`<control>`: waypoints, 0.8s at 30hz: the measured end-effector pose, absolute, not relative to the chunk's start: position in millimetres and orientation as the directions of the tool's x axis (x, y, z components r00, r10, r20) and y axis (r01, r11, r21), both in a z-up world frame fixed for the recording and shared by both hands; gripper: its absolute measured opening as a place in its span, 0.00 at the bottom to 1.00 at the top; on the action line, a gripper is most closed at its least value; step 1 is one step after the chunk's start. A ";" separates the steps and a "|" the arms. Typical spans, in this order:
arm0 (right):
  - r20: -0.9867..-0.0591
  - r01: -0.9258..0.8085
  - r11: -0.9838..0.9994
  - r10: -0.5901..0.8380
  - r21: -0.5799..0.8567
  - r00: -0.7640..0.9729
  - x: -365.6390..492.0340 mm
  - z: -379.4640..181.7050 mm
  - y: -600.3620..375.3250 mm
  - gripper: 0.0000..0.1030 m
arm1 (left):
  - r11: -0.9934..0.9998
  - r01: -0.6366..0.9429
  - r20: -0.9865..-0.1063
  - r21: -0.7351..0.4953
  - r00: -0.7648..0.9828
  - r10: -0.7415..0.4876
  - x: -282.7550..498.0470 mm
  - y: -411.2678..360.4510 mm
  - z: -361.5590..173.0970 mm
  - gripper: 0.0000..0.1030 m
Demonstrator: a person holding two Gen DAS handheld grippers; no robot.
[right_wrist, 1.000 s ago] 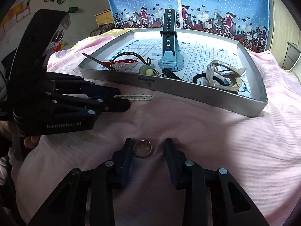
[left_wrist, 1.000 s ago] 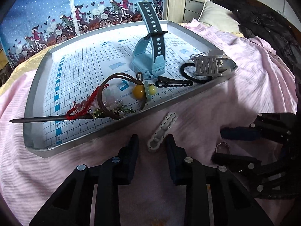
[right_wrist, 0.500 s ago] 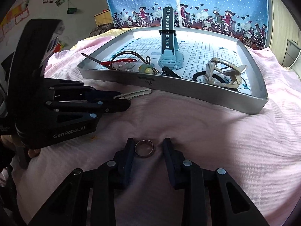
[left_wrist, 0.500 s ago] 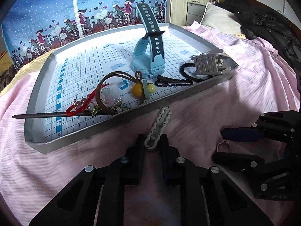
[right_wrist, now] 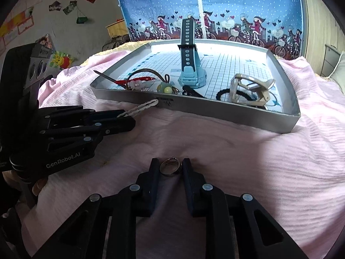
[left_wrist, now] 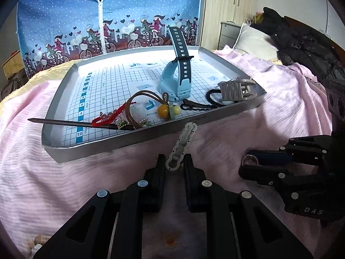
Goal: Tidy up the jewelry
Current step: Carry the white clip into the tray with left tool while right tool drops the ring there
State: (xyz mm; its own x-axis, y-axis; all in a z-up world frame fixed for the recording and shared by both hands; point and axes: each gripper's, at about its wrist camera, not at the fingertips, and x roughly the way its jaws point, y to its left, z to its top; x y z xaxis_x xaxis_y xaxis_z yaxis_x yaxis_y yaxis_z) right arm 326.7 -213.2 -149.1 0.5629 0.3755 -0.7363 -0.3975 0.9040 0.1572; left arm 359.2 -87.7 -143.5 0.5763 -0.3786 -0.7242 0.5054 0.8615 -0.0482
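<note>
A: Start with the big things. What is laid out here?

B: A pink bedspread (left_wrist: 269,118) covers the bed, and a shallow grey tray (left_wrist: 90,149) with a grid-printed floor sits on it. Inside stand a blue watch (left_wrist: 175,84) with its strap upright, a beige claw clip (left_wrist: 235,89) over a black hair tie (left_wrist: 210,96), a brown cord with beads (left_wrist: 142,99), a long hair stick (left_wrist: 71,123) and a black wavy pin (left_wrist: 198,106).

A: And outside the tray?

B: Two pieces. The left gripper (left_wrist: 174,165) is clamped on the near end of a white wavy hair clip (left_wrist: 183,142); the clip slants up off the bedspread, its far tip just at the tray's front wall. The right gripper (right_wrist: 171,169) has its fingers closed against both sides of a silver ring (right_wrist: 170,168), which sits low against the bedspread.

A: So how should the step go?

B: My judgement: lift the clip clear of the front wall before moving forward, since its tip could catch the rim. Set it down on open grid beside the black pin, not on the tangle of cord. The ring is held only at its edges, so I would raise it slowly and level, and loosen the grip only once it is low over the tray floor, or it may roll.
</note>
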 end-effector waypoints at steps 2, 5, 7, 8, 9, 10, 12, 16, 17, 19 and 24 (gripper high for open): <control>-0.731 -0.397 0.905 0.374 0.153 0.571 325.8 -148.1 -212.4 0.20 | 0.860 0.509 -0.722 -0.049 0.577 -0.383 358.0 -87.9 -142.8 0.13; -0.723 -0.388 0.908 0.374 0.158 0.581 326.3 -146.6 -214.1 0.20 | 0.858 0.512 -0.721 -0.051 0.576 -0.386 357.5 -88.1 -142.8 0.13; -0.724 -0.372 0.913 0.368 0.165 0.584 327.9 -147.5 -216.9 0.20 | 0.858 0.511 -0.722 -0.055 0.573 -0.388 358.1 -86.3 -144.3 0.13; -0.723 -0.365 0.915 0.367 0.170 0.585 328.4 -147.9 -218.7 0.20 | 0.858 0.511 -0.724 -0.062 0.569 -0.390 358.6 -86.2 -144.4 0.13; -0.722 -0.354 0.918 0.365 0.177 0.587 329.3 -148.0 -220.9 0.20 | 0.857 0.511 -0.726 -0.066 0.565 -0.393 359.1 -85.8 -145.3 0.13; -0.721 -0.348 0.920 0.364 0.180 0.590 329.9 -147.3 -222.6 0.20 | 0.857 0.511 -0.728 -0.071 0.561 -0.394 359.4 -85.7 -145.7 0.13; -0.716 -0.335 0.924 0.361 0.186 0.597 329.9 -145.9 -226.0 0.20 | 0.855 0.513 -0.730 -0.073 0.557 -0.397 359.8 -85.2 -145.8 0.13; -0.690 -0.332 0.918 0.384 0.215 0.614 328.2 -140.7 -231.7 0.20 | 0.852 0.518 -0.728 -0.073 0.557 -0.401 358.3 -84.9 -145.8 0.13; -0.682 -0.331 0.918 0.387 0.219 0.620 327.8 -138.8 -232.7 0.20 | 0.852 0.519 -0.726 -0.074 0.557 -0.402 358.1 -84.7 -145.6 0.13; -0.670 -0.328 0.918 0.388 0.223 0.633 326.7 -136.0 -234.4 0.20 | 0.850 0.520 -0.726 -0.077 0.556 -0.406 357.7 -84.4 -145.6 0.13; -0.688 -0.309 0.927 0.368 0.214 0.626 331.3 -139.4 -234.7 0.20 | 0.849 0.521 -0.732 -0.084 0.546 -0.408 358.9 -84.0 -146.6 0.13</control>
State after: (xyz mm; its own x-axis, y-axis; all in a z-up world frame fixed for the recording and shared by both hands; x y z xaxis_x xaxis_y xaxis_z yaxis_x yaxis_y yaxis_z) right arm 331.3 -234.7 -139.4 0.6260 0.3676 -0.6877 -0.3092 0.9267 0.2137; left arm 358.9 -84.0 -146.6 0.5461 -0.4077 -0.7319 0.5211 0.8493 -0.0843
